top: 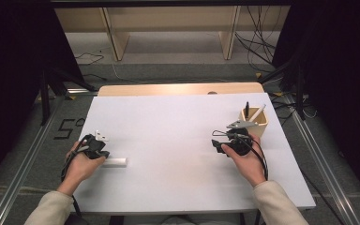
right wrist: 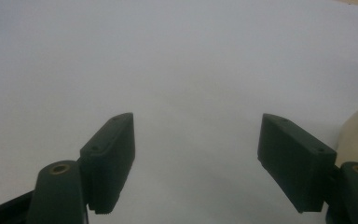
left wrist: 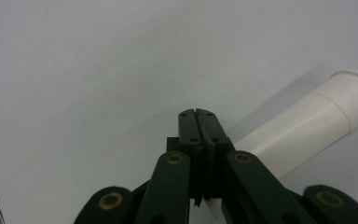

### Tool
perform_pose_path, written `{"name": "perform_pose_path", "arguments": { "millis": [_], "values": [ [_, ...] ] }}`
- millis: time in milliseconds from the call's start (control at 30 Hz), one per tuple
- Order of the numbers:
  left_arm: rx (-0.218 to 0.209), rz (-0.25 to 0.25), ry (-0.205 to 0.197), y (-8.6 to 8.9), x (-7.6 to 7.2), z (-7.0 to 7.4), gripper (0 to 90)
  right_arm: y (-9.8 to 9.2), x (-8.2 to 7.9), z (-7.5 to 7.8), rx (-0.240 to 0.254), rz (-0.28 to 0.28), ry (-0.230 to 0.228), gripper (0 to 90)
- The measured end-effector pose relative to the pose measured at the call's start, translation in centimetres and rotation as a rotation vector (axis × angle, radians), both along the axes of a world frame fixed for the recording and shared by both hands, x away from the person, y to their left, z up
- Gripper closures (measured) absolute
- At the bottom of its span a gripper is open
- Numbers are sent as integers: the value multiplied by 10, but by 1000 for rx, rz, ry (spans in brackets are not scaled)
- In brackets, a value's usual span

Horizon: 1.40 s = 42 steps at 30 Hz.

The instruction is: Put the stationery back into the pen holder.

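White plastic cylinder with flared rim at one end (top: 115,161) lying flat on white matte table (top: 178,140), well apart from square light-wood pen holder (top: 258,123) at far right edge. Left claw (top: 93,146) just beside cylinder, on side away from holder; jaws pressed together, nothing between them; cylinder (left wrist: 307,126) passing alongside and below jaw tips, not gripped. Right claw (top: 228,140) just beside holder, jaws spread wide, empty, above bare table. Holder containing one dark pen and one pale stick-like item, both upright and leaning.

Judged: cylinder light, rigid, smooth-walled, likely slippery and prone to rolling. Best hold across mid-body, jaws square to axis, short of flared rim. Step ring near rim end visible. Table surface smooth, uniform.
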<state>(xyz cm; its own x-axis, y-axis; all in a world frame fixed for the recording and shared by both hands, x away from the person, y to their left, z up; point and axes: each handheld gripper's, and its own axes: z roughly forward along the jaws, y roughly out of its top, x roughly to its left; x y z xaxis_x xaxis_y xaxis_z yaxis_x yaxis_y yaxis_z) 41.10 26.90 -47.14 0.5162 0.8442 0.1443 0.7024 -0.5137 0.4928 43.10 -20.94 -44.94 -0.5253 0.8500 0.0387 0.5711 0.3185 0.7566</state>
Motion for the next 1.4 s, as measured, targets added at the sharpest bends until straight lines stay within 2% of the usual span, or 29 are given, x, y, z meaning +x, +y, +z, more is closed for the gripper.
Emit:
{"name": "perform_pose_path", "arguments": {
  "millis": [367,800,1000,1400],
  "values": [
    [3,-5,0,1,0,-2,895,0,0,0,0,0,1,285],
    [5,17,-41,7,-2,5,894,1,0,0,0,4,2,286],
    [2,28,-39,9,-4,4,895,0,0,0,0,2,1,287],
    [16,16,-16,9,-6,2,894,1,0,-1,-1,4,2,287]
  ]
}}
